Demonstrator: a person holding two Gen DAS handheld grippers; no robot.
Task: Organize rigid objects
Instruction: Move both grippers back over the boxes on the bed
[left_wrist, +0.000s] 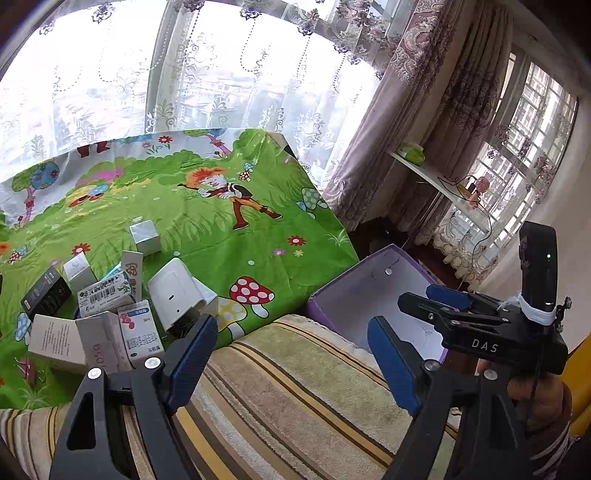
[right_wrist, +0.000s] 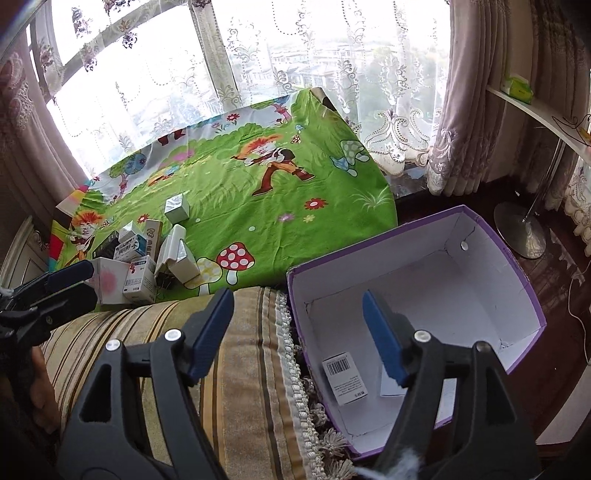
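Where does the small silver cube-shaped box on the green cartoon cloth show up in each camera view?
Left wrist view: the small silver cube-shaped box sits left of centre, just beyond the pile of cartons.
Right wrist view: the same box sits upper left of centre, again behind the pile.
Shared landmark: the red spotted mushroom print, nearer the camera and to the box's right in both.

The right gripper's blue finger (right_wrist: 384, 338) hides part of a white flat packet (right_wrist: 391, 384) inside the purple white-lined cardboard box (right_wrist: 532, 295)
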